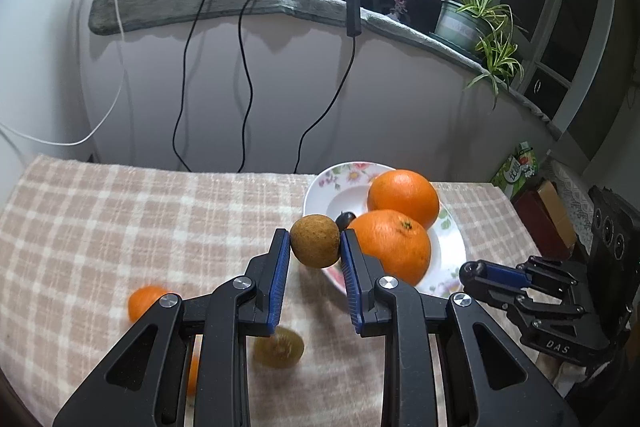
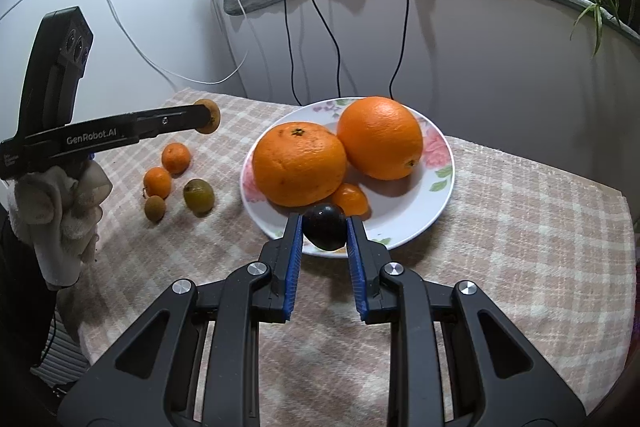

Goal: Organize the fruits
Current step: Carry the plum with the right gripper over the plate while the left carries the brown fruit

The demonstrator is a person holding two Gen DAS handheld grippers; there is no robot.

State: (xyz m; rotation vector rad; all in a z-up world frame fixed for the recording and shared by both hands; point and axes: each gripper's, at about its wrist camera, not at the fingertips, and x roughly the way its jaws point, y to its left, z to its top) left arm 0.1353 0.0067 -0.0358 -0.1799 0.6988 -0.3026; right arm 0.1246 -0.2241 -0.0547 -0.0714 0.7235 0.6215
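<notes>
My left gripper (image 1: pixel 315 245) is shut on a small round brown fruit (image 1: pixel 314 241) and holds it above the cloth, just left of the floral plate (image 1: pixel 454 247); it also shows in the right wrist view (image 2: pixel 208 117). My right gripper (image 2: pixel 323 229) is shut on a dark plum (image 2: pixel 324 231) over the plate's near rim (image 2: pixel 408 235). The plate holds two big oranges (image 2: pixel 299 169) (image 2: pixel 380 137) and a small mandarin (image 2: pixel 351 199).
On the checked cloth (image 2: pixel 500 227) left of the plate lie two mandarins (image 2: pixel 175 157) (image 2: pixel 157 182), a green kiwi (image 2: pixel 198 195) and a small brown fruit (image 2: pixel 155 207). Cables hang down the wall behind. A potted plant (image 1: pixel 476 15) stands on the sill.
</notes>
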